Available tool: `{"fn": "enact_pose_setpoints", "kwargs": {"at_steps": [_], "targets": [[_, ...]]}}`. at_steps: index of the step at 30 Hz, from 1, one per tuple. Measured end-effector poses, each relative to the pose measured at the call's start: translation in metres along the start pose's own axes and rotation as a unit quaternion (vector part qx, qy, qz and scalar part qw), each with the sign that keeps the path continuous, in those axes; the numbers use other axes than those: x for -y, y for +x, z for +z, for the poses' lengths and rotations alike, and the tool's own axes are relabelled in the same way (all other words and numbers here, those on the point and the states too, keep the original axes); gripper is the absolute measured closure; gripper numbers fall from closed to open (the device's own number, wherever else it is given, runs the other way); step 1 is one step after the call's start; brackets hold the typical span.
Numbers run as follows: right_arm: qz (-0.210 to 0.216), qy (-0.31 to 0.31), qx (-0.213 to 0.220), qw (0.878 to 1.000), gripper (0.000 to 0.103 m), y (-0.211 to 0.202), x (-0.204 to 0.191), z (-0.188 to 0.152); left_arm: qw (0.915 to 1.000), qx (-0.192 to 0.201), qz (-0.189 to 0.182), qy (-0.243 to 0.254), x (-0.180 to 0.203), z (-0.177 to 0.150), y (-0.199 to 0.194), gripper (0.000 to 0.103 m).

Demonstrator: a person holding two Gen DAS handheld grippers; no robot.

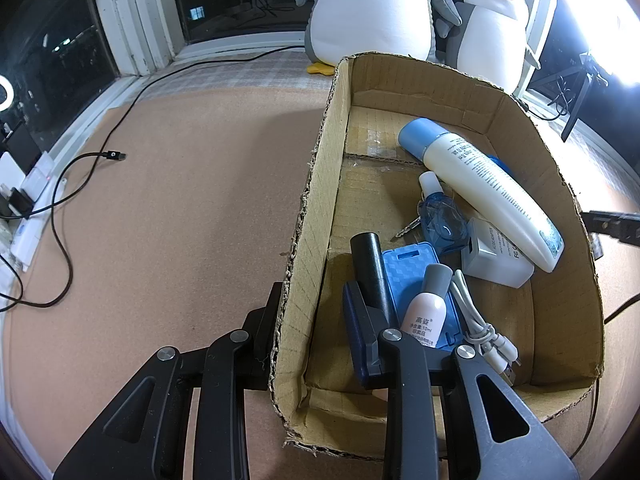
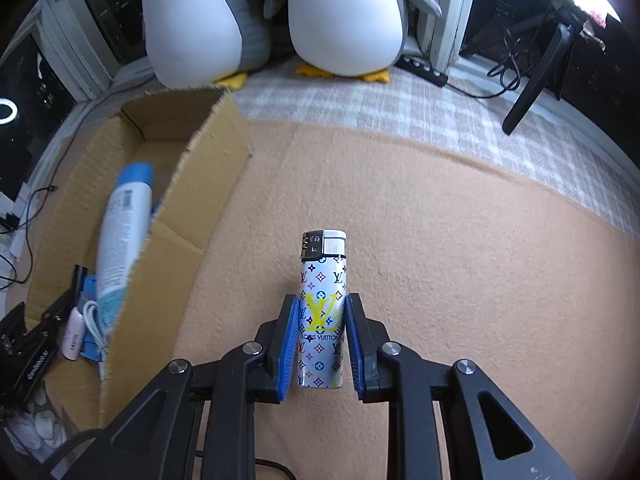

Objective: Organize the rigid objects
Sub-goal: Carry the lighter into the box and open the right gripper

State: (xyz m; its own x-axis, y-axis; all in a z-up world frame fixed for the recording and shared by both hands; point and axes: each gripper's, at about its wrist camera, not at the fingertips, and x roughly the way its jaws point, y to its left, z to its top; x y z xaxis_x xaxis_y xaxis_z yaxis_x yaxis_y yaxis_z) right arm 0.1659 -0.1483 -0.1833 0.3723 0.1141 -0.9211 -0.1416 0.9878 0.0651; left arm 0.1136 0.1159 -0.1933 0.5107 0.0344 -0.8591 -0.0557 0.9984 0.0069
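Lighter (image 2: 322, 308) on the mat right of the box (image 2: 208, 168), lying between the right gripper (image 2: 321, 340) pads, jaws apart, not yet clamped. Grasp step in hand: closing, then carrying left into the box. Left gripper (image 1: 316, 332) astride the box's near-left wall, jaws spread.

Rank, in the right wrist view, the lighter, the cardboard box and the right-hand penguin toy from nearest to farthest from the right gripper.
1. Lighter: between the right gripper fingers.
2. Cardboard box: to the left.
3. Penguin toy: far ahead, by the window.
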Motion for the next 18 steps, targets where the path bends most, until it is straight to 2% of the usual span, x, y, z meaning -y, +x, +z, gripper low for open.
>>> {"fn": "enact_pose_setpoints", "kwargs": {"at_steps": [3, 12, 18], "targets": [[0.013, -0.004, 0.019, 1.000, 0.082, -0.018, -0.005, 0.002, 1.0000, 0.000, 0.000, 0.000, 0.000, 0.000, 0.000, 0.076], [0.056, -0.040, 0.066, 0.995, 0.082, -0.048, -0.062, 0.022, 1.0000, 0.000, 0.000, 0.000, 0.000, 0.000, 0.000, 0.076], [0.076, -0.083, 0.071, 0.991, 0.082, -0.048, -0.105, 0.028, 1.0000, 0.000, 0.000, 0.000, 0.000, 0.000, 0.000, 0.076]]}}
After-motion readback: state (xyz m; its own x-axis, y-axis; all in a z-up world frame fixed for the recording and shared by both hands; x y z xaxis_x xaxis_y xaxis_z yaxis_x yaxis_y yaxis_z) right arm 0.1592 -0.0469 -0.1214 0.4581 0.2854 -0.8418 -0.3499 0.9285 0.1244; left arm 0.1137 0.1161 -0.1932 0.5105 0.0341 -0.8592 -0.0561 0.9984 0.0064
